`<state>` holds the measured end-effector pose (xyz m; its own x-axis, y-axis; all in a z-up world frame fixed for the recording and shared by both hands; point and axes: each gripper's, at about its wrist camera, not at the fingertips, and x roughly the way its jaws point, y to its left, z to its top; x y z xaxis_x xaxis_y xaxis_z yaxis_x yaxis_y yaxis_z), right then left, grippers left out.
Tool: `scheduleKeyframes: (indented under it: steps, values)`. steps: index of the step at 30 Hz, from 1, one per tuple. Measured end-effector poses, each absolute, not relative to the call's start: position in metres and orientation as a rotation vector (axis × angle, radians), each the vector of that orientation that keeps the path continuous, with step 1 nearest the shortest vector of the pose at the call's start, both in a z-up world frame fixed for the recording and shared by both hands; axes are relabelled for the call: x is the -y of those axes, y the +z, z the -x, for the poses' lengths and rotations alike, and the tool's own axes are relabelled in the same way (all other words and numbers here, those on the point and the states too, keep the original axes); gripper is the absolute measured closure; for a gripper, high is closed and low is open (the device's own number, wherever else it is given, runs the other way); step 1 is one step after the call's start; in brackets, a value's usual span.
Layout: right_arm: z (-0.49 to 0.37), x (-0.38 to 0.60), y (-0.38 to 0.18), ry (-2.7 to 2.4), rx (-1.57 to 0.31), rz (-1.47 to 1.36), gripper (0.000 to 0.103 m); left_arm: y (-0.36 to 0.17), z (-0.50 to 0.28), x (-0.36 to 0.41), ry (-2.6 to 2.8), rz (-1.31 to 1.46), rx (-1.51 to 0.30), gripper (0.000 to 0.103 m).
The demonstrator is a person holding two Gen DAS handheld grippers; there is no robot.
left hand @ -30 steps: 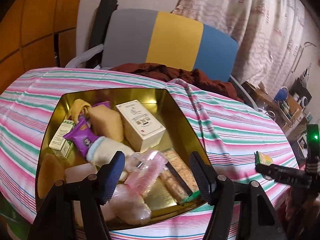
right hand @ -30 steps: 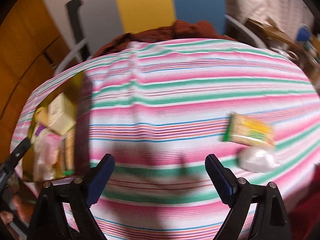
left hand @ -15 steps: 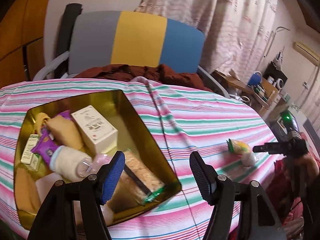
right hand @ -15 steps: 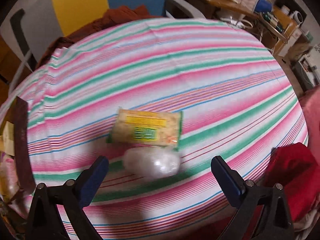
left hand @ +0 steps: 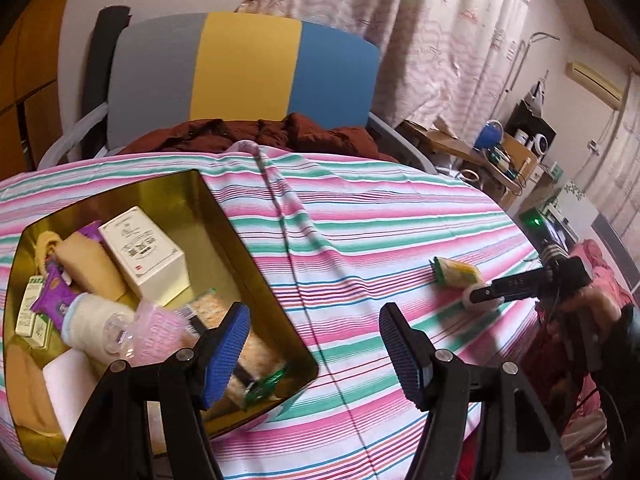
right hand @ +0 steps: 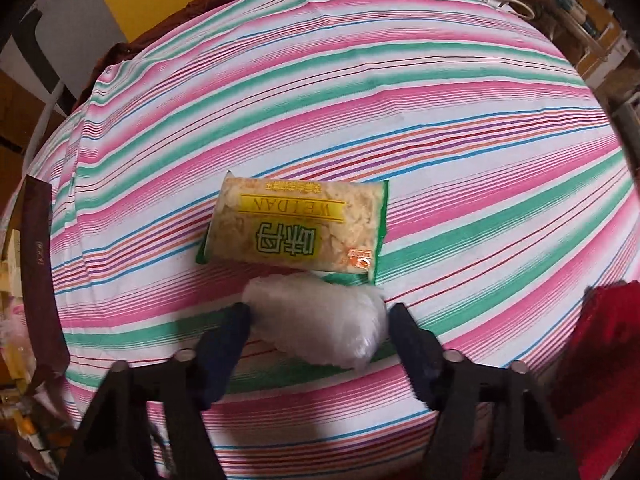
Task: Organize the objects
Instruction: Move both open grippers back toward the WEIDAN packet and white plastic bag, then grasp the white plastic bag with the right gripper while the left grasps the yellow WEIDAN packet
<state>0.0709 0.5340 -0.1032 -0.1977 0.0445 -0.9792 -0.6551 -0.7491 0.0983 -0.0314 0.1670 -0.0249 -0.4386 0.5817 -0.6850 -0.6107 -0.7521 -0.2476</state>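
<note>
Right gripper (right hand: pixel 318 322): one, black with blue ribbed pads, jaws spread on either side of the white crinkled plastic bundle (right hand: pixel 320 320); one pad touches its left end, the other sits just beside its right end, not clenched.
White bundle: one, lying on the pink, green and white striped tablecloth (right hand: pixel 400 120) near the table's near right edge.
Yellow-and-green snack packet (right hand: pixel 296 228): one, flat, touching the bundle's far side.
Left gripper (left hand: pixel 314 350): one, jaws released, holding nothing, hovering over the gold rectangular tin's (left hand: pixel 256 264) near right corner.
Gold tin: one, at the table's left edge, crowded with packets, including one cream carton (left hand: pixel 144 254) and one purple wrapper (left hand: pixel 54 296).
Chair with grey, yellow and blue back (left hand: pixel 244 76): one, beyond the far edge.
</note>
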Motion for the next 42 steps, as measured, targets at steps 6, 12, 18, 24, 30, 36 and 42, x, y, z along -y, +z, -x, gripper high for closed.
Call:
scheduleKeyframes:
  steps: [6,12,18,24,30,36,42]
  values:
    - [-0.076,-0.524,-0.093,2.051,-0.652,1.601,0.047,-0.025,0.027,-0.188,2.138,1.017,-0.105,0.035]
    - [-0.112,-0.544,-0.071,1.959,-0.55,1.445,0.047,-0.025,0.023,-0.221,2.081,1.009,-0.213,0.035]
    - [-0.124,-0.559,-0.062,2.014,-0.717,1.29,0.047,-0.033,0.012,-0.273,1.955,0.978,-0.406,0.034]
    - [-0.145,-0.575,-0.059,2.057,-0.932,1.1,0.047,-0.041,0.0,-0.323,1.836,0.914,-0.57,0.029]
    - [-0.153,-0.578,-0.056,2.095,-0.998,1.019,0.046,-0.046,-0.006,-0.372,1.726,0.814,-0.694,0.021]
    - [-0.162,-0.581,-0.055,2.111,-1.06,0.935,0.046,-0.061,-0.01,-0.426,1.596,0.748,-0.845,0.02]
    - [-0.164,-0.582,-0.054,2.124,-1.084,0.935,0.046,-0.083,-0.006,-0.459,1.491,0.735,-0.935,0.019]
